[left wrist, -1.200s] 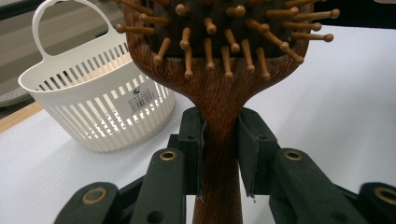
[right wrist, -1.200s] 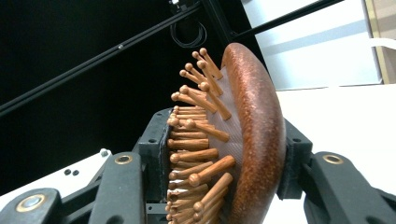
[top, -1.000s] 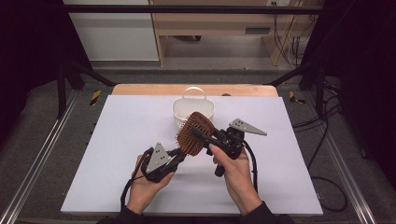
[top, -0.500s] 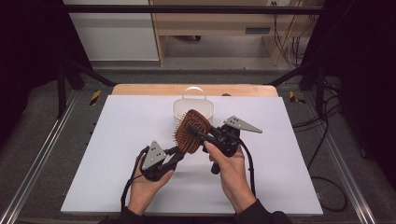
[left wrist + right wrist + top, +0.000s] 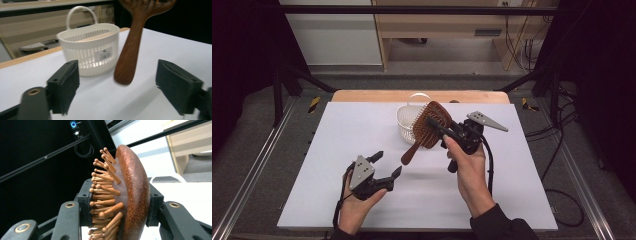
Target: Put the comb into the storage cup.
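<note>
A brown wooden hairbrush (image 5: pixel 428 131) hangs above the table, its handle (image 5: pixel 410 154) slanting down to the left. My right gripper (image 5: pixel 439 129) is shut on the brush head, one pad on the bristle side and one on the smooth back (image 5: pixel 135 195). My left gripper (image 5: pixel 388 163) sits lower left, just above the table. Its jaws have just been opening, and it is open with nothing between the pads (image 5: pixel 65 86). In the left gripper view the handle tip (image 5: pixel 127 60) hangs a little beyond the jaws, in front of a white slatted basket (image 5: pixel 90 50).
The white basket (image 5: pixel 406 124) with its hoop handle stands at the back centre of the white table (image 5: pixel 337 150), just behind the brush. A wooden strip (image 5: pixel 362 96) runs along the far edge. Dark frame rails flank both sides.
The left gripper has let go of the brush handle, opened, and drawn back to the left. The right gripper has lifted the brush up and slightly right, toward the basket.
</note>
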`<state>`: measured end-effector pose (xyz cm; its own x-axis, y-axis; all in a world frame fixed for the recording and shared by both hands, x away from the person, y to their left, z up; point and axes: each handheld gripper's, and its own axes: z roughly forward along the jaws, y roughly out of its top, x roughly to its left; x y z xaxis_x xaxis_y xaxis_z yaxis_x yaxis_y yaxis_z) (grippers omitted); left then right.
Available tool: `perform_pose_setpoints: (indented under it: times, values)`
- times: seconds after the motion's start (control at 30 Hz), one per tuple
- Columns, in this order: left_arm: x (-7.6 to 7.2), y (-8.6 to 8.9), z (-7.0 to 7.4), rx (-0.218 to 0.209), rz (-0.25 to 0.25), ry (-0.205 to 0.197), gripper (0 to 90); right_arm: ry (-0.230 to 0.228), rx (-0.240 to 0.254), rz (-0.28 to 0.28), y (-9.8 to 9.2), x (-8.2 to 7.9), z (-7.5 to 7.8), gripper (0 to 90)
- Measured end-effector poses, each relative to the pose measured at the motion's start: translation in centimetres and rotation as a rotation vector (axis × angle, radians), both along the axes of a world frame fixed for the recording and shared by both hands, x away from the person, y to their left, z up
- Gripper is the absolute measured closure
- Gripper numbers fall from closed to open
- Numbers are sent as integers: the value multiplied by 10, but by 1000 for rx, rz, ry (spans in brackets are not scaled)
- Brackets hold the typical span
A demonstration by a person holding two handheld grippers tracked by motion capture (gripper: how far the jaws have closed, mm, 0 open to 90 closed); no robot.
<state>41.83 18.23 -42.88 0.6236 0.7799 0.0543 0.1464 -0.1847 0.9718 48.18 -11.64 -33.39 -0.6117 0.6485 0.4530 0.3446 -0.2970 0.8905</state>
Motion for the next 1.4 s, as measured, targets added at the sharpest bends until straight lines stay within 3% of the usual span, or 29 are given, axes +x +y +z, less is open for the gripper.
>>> perform_pose_setpoints:
  times: [0.13,0.33,0.5,0.6,0.93,1.13,1.4]
  values:
    - [-5,25,-2,-16,63,5,93,-7,15,-19,-4,6,11,526]
    - [-23,71,-17,-77,176,18,63,-23,39,-53,-6,18,26,525]
    - [-30,94,-32,-110,225,37,41,-26,51,-92,-3,33,33,523]
    - [-28,100,-30,-141,245,18,40,-30,57,-112,1,43,37,523]
    - [-24,108,-32,-137,265,-3,33,-83,90,-141,2,69,51,522]
    - [-22,107,-33,-124,262,-11,33,-82,61,-162,-1,77,45,520]
    - [-20,107,-36,-104,257,-25,32,-73,76,-163,-2,84,40,519]
